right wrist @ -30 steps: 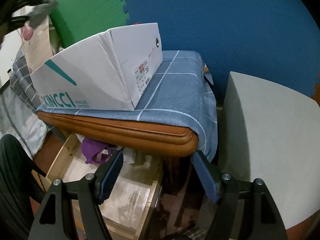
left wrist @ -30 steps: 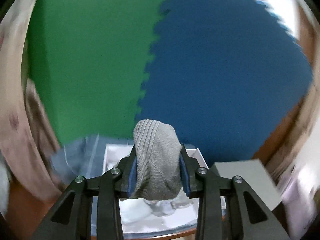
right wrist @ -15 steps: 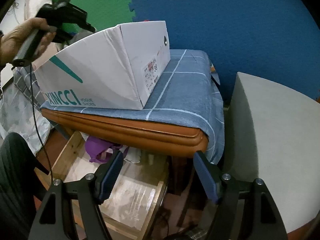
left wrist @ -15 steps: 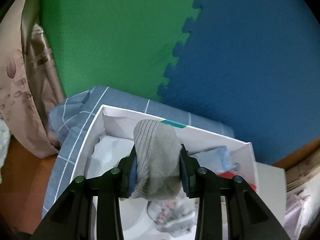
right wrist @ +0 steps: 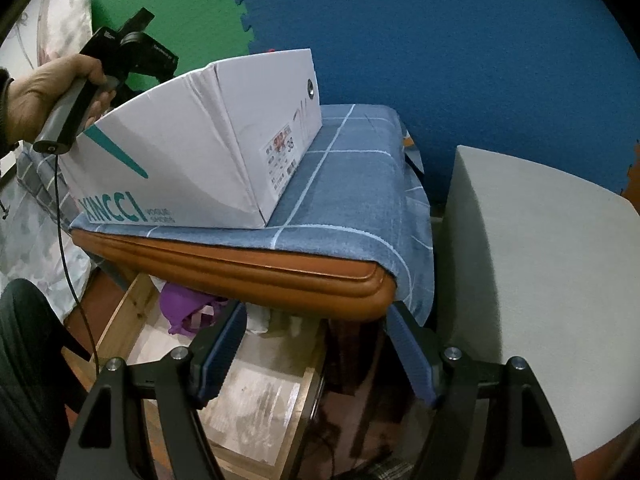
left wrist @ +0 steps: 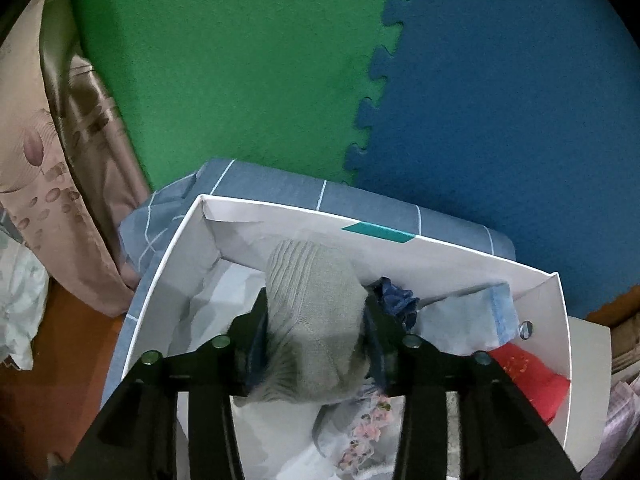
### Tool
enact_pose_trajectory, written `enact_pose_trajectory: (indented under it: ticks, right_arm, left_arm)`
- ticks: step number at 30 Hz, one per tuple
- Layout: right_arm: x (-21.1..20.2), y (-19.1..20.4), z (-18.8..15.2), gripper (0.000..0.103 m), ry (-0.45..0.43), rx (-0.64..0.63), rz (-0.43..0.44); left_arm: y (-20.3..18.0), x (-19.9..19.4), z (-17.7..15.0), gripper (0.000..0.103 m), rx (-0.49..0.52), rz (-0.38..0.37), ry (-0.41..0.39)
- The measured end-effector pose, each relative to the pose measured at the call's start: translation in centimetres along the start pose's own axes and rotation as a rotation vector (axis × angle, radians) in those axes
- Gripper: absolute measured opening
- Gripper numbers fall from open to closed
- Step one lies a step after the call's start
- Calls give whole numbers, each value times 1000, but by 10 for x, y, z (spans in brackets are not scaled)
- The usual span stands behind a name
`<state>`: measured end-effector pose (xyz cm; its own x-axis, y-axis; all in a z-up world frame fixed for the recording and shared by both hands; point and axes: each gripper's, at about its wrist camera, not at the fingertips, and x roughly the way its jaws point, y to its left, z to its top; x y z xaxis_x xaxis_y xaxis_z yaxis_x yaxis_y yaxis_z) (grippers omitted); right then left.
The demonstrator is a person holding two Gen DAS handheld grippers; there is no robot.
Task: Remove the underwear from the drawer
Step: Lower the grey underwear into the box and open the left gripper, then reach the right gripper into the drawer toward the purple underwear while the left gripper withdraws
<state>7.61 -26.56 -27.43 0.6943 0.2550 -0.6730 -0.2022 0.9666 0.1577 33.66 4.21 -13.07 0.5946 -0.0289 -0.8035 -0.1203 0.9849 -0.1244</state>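
Green and blue foam mats are backing the white shoebox (left wrist: 192, 240) where I'm hovering my left gripper (left wrist: 316, 344), jaws opening around the grey underwear (left wrist: 312, 312); my right gripper (right wrist: 316, 344) is hanging apart and empty over the drawer (right wrist: 120, 320); it could snag a pad and miss the box.

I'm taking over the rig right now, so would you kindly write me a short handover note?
Left hand-held gripper: over the white shoe box, jaws opening, grey knit garment between them.
Right hand-held gripper: open, empty, pointing at the open wooden drawer.
Done: several garments already lie in the box.
Left: let the grey piece drop, then fetch the purple garment and the pale items in the drawer.
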Motion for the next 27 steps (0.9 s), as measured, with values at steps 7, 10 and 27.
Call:
enact_pose_trajectory:
  ticks: [7, 10, 27]
  right_arm:
    - [1, 1, 0, 75, 5, -11, -3]
    - [1, 2, -1, 75, 6, -16, -3]
    - [20, 114, -34, 75, 105, -512, 152]
  left_arm:
    - [0, -8, -1, 70, 6, 10, -33]
    - [1, -12, -1, 70, 3, -11, -29]
    - [114, -208, -167, 102, 378, -225, -674]
